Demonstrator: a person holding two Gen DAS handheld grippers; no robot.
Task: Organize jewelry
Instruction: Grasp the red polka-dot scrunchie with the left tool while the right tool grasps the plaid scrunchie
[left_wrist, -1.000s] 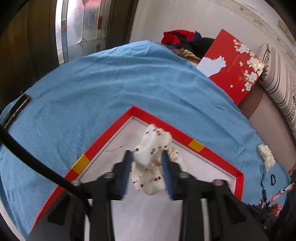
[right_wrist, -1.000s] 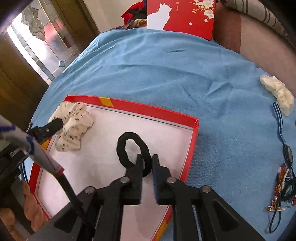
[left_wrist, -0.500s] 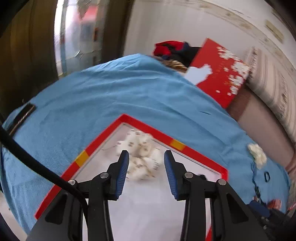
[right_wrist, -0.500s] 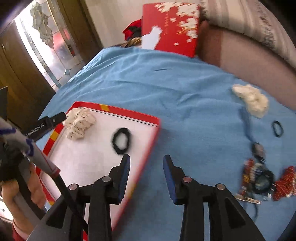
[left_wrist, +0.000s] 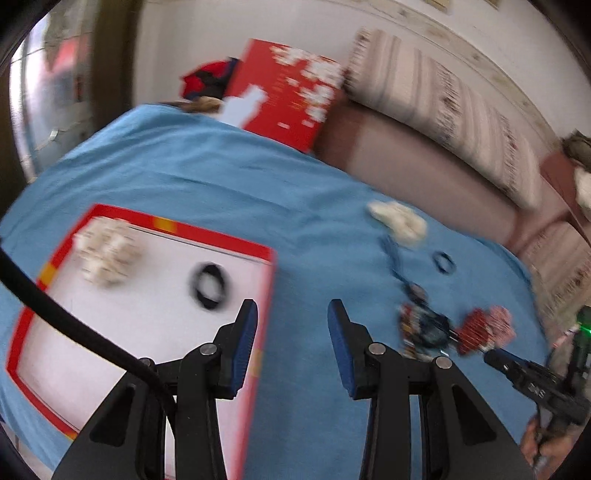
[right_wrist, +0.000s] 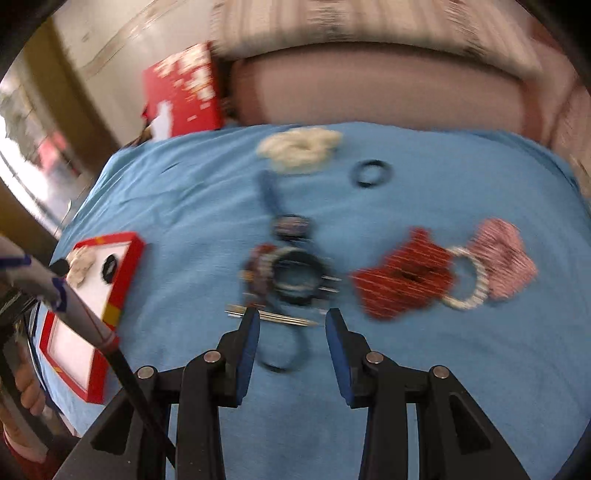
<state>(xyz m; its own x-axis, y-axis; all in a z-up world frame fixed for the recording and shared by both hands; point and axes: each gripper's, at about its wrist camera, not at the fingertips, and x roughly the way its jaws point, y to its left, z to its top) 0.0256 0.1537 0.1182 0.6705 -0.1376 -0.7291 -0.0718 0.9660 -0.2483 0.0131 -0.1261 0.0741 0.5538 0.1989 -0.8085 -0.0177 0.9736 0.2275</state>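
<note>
Standing apart with nothing between their blue pads, the jaws of the left gripper (left_wrist: 291, 314) hang over the right-hand rim of the shallow red-edged tray with a white floor (left_wrist: 269, 280) and the blue towel-like cloth (left_wrist: 229, 173) beside it. Inside the tray lie a black elastic hair ring (left_wrist: 209, 285) and, nearer its far left corner, a cream spotted fabric scrunchie (left_wrist: 105, 254), well apart from each other.

The right gripper (right_wrist: 291, 318) is likewise spread and empty, poised just short of a tangled pile of dark bangles and beaded bracelets (right_wrist: 286, 275) with thin metal hair clips (right_wrist: 271, 315) along its near edge. Right of the pile lie a red striped fabric bow (right_wrist: 402, 280), a white beaded bracelet (right_wrist: 467, 278) and what looks, through the blur, like a pink striped bow (right_wrist: 504, 254). Farther off rest a cream fluffy scrunchie (right_wrist: 299, 147) and a small dark hair tie (right_wrist: 371, 173).
</note>
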